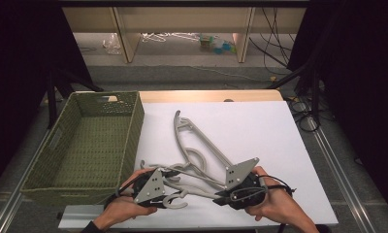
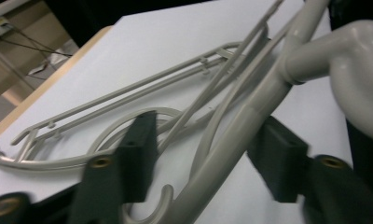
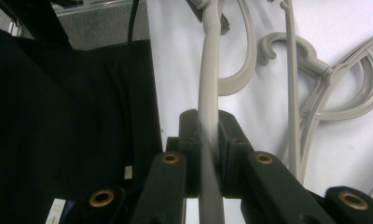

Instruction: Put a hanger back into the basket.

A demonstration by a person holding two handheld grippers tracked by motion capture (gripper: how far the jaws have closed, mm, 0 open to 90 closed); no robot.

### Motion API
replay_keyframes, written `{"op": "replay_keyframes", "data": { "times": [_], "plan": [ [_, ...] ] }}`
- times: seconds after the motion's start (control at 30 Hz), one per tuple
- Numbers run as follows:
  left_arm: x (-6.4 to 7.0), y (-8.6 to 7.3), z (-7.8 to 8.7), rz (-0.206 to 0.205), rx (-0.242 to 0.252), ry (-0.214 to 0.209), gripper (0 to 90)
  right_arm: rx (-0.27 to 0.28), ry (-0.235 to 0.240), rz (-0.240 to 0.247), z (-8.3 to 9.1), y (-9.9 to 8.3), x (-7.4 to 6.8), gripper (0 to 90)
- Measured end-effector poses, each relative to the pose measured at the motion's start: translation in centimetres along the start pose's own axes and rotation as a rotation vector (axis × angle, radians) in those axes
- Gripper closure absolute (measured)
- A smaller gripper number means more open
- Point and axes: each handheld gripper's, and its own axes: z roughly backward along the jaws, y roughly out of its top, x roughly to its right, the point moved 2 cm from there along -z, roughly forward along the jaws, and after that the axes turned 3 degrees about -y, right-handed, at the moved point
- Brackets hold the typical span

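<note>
Several grey plastic hangers (image 1: 198, 141) lie in a tangled pile on the white board (image 1: 260, 131). My right gripper (image 1: 221, 196) is at the front right of the pile. In the right gripper view it (image 3: 208, 128) is shut on one thin hanger arm (image 3: 209, 79). My left gripper (image 1: 169, 176) is at the front left, with its jaws open in the left gripper view (image 2: 208, 144). A thick hanger arm (image 2: 240, 135) runs through that gap and ends in a large hook (image 2: 357, 60). Both hands hold the grippers close together.
A green woven basket (image 1: 134, 131) stands against the board's left edge, with nothing in it. The wooden table edge (image 1: 206, 95) shows behind the board. Shelf legs and cables are on the floor beyond. The board's right half is bare.
</note>
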Motion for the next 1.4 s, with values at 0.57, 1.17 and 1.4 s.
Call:
{"op": "replay_keyframes", "data": {
  "times": [0.57,1.17,1.4],
  "plan": [
    [1.0,1.9,0.3,0.036,-0.112,-0.228,74.3,0.041,0.059,0.042,0.7,-1.1,1.3,77.7],
    [0.7,2.3,1.7,0.279,-0.133,-0.249,78.8,0.070,-0.079,-0.089,0.8,-0.9,2.3,50.2],
    [-0.1,3.1,3.5,0.316,-0.125,-0.199,78.9,0.138,-0.169,-0.156,2.2,-0.7,2.4,42.3]
  ]
}}
